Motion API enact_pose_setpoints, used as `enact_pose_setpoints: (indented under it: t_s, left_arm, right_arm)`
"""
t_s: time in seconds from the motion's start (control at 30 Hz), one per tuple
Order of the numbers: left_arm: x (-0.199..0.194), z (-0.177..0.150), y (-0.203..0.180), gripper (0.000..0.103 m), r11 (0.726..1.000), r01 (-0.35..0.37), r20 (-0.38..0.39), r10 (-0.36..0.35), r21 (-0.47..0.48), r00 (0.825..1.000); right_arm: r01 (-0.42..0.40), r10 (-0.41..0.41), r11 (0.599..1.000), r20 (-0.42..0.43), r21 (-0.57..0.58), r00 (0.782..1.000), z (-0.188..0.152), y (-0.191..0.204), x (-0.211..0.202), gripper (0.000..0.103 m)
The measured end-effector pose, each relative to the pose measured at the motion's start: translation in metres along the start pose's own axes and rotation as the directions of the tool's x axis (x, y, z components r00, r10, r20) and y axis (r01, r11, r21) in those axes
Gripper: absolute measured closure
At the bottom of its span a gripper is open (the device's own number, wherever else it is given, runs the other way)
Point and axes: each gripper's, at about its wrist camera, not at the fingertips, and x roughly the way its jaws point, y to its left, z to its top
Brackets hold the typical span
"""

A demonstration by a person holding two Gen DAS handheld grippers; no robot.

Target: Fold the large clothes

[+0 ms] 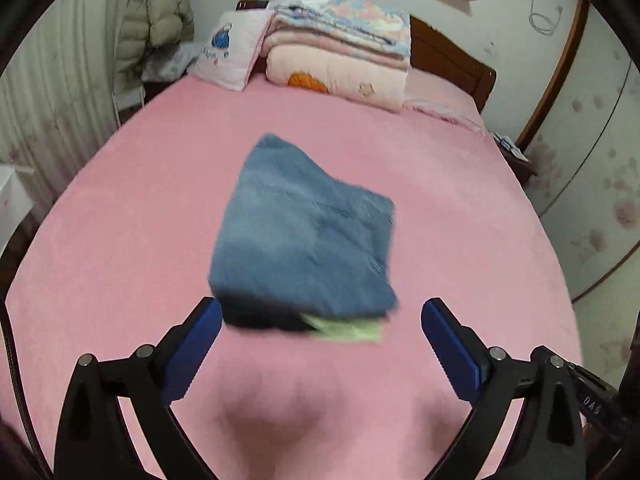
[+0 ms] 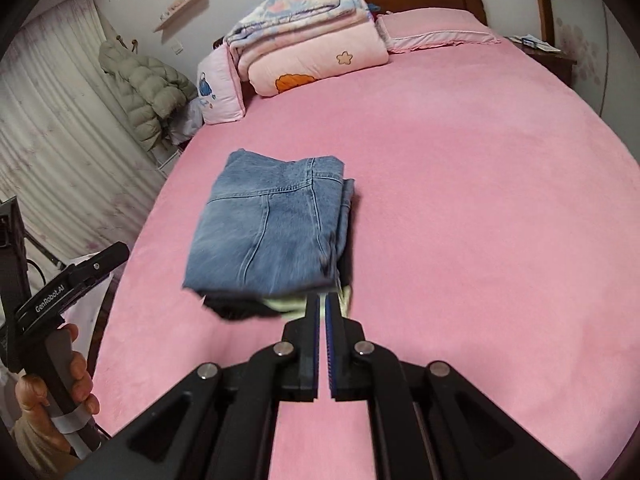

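Note:
Folded blue jeans (image 1: 304,236) lie in a square stack on the pink bed sheet (image 1: 120,240), over a dark garment and a pale green one (image 1: 352,330) that peek out at the near edge. My left gripper (image 1: 322,314) is open, its blue pads either side of the stack's near edge, a little short of it. In the right wrist view the jeans (image 2: 268,228) lie ahead. My right gripper (image 2: 323,300) is shut, its tips at the pale green garment (image 2: 292,305); whether it pinches cloth I cannot tell. The left gripper's handle (image 2: 60,292) shows at the left in a hand.
Folded quilts (image 1: 340,52) and a pillow (image 1: 232,52) are stacked at the headboard. A padded jacket (image 1: 156,16) hangs by the curtain at the left. A nightstand (image 2: 548,52) stands at the bed's far right corner.

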Motion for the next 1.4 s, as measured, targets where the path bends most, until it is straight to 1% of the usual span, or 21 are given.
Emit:
enact_pose_setpoints:
  t_s: [0.07,0.17,0.2,0.27,0.37,0.5,0.57,0.67,0.77,0.83,0.87,0.9,0.97,1.0,1.1,1.17,1.27,1.33,1.4]
  left_arm:
    - [-0.028,-0.016,-0.018,0.003,1.000,0.014,-0.001,-0.014,-0.008,1.000]
    - [-0.067,-0.040,-0.047,0.003,1.000,-0.029,-0.002,0.029,0.008,1.000]
    - [-0.080,-0.050,-0.057,0.003,0.999,-0.030,-0.009,0.030,0.014,1.000]
    - [-0.104,-0.066,-0.072,0.003,1.000,-0.004,-0.010,0.004,0.022,1.000]
    - [-0.138,-0.088,-0.097,0.003,0.999,-0.015,0.001,0.015,0.050,1.000]
    - [-0.176,-0.115,-0.122,0.003,0.997,-0.003,0.023,0.002,0.071,1.000]
    - [-0.190,-0.125,-0.133,0.003,0.997,0.004,0.018,-0.005,0.079,1.000]
    - [-0.203,-0.141,-0.147,0.003,0.995,-0.013,0.001,0.013,0.100,1.000]
    - [-0.214,-0.155,-0.157,0.003,0.994,-0.025,-0.001,0.025,0.106,1.000]
    - [-0.223,-0.167,-0.164,0.003,0.994,-0.015,0.003,0.015,0.104,1.000]
    - [-0.225,-0.170,-0.165,0.003,0.995,-0.011,0.003,0.011,0.100,1.000]
    - [-0.228,-0.174,-0.168,0.003,0.996,-0.009,0.004,0.009,0.094,1.000]
    - [-0.233,-0.181,-0.173,0.003,0.996,-0.014,0.017,0.013,0.092,1.000]
    - [-0.233,-0.184,-0.175,0.003,0.995,-0.022,0.025,0.019,0.097,1.000]
    - [-0.235,-0.194,-0.183,0.003,0.992,-0.045,0.040,0.040,0.119,0.998]
    - [-0.234,-0.198,-0.187,0.003,0.990,-0.055,0.046,0.050,0.127,0.998]
    - [-0.231,-0.204,-0.191,0.003,0.989,-0.068,0.051,0.061,0.135,0.997]
    - [-0.226,-0.207,-0.194,0.003,0.987,-0.080,0.044,0.074,0.141,0.996]
    - [-0.218,-0.210,-0.194,0.003,0.988,-0.072,0.014,0.071,0.139,0.997]
  right_arm:
    - [0.008,-0.009,1.000,-0.003,-0.011,1.000,-0.010,-0.004,-0.032,0.100]
    - [0.016,-0.016,0.999,-0.001,-0.031,1.000,-0.027,-0.011,-0.080,0.100]
    - [0.015,-0.015,0.999,-0.001,-0.036,1.000,-0.033,-0.012,-0.094,0.100]
    - [0.005,-0.005,0.999,0.007,-0.048,1.000,-0.047,-0.017,-0.127,0.100]
    - [0.008,-0.006,0.996,0.024,-0.085,1.000,-0.068,-0.022,-0.170,0.100]
    - [0.005,0.000,0.995,0.047,-0.095,0.999,-0.087,-0.033,-0.213,0.100]
    - [0.007,-0.001,0.995,0.058,-0.104,0.998,-0.095,-0.037,-0.232,0.100]
    - [0.014,-0.005,0.993,0.080,-0.121,0.997,-0.106,-0.041,-0.255,0.100]
    - [0.006,0.006,0.991,0.087,-0.131,0.996,-0.114,-0.047,-0.272,0.100]
    - [0.017,-0.002,0.990,0.102,-0.141,0.995,-0.120,-0.050,-0.283,0.100]
    - [0.016,-0.002,0.990,0.101,-0.143,0.995,-0.123,-0.051,-0.286,0.097]
    - [0.015,-0.001,0.990,0.101,-0.142,0.995,-0.126,-0.053,-0.289,0.091]
    - [0.018,-0.002,0.990,0.113,-0.142,0.994,-0.134,-0.058,-0.295,0.083]
    - [0.028,-0.010,0.989,0.121,-0.148,0.993,-0.137,-0.059,-0.295,0.081]
    - [0.060,-0.040,0.985,0.121,-0.162,0.992,-0.146,-0.061,-0.292,0.081]
    - [0.076,-0.058,0.986,0.122,-0.151,0.991,-0.152,-0.062,-0.291,0.081]
    - [0.077,-0.062,0.990,0.119,-0.122,0.991,-0.156,-0.064,-0.290,0.081]
    - [0.094,-0.080,0.989,0.123,-0.117,0.989,-0.158,-0.065,-0.289,0.081]
    - [0.100,-0.088,0.990,0.118,-0.100,0.989,-0.159,-0.066,-0.287,0.081]
